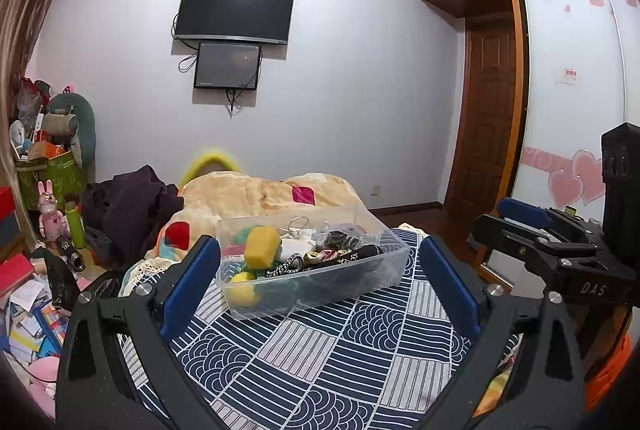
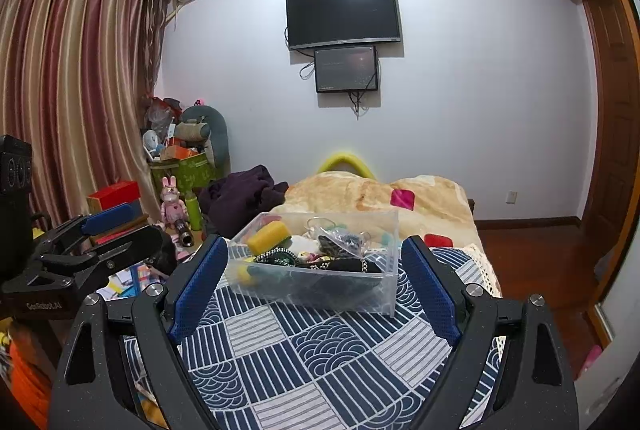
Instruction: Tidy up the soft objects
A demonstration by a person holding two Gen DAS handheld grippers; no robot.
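Note:
A clear plastic bin [image 1: 320,282] stands on the blue and white patterned bed cover [image 1: 320,358]. It holds yellow sponges [image 1: 261,246], black beaded items and other small soft things. It also shows in the right wrist view [image 2: 320,290], with a yellow sponge [image 2: 267,232] on top. My left gripper [image 1: 320,270] is open and empty, held above the cover short of the bin. My right gripper [image 2: 314,276] is open and empty, also short of the bin. The right gripper shows at the right of the left wrist view [image 1: 532,226]; the left gripper shows at the left of the right wrist view [image 2: 100,234].
A cream blanket [image 1: 264,193] and dark clothes [image 1: 128,205] lie behind the bin. Cluttered boxes, papers and toys [image 1: 44,230] fill the left side. A wardrobe [image 1: 568,89] and wooden floor [image 2: 540,262] are at the right. A TV [image 1: 236,9] hangs on the far wall.

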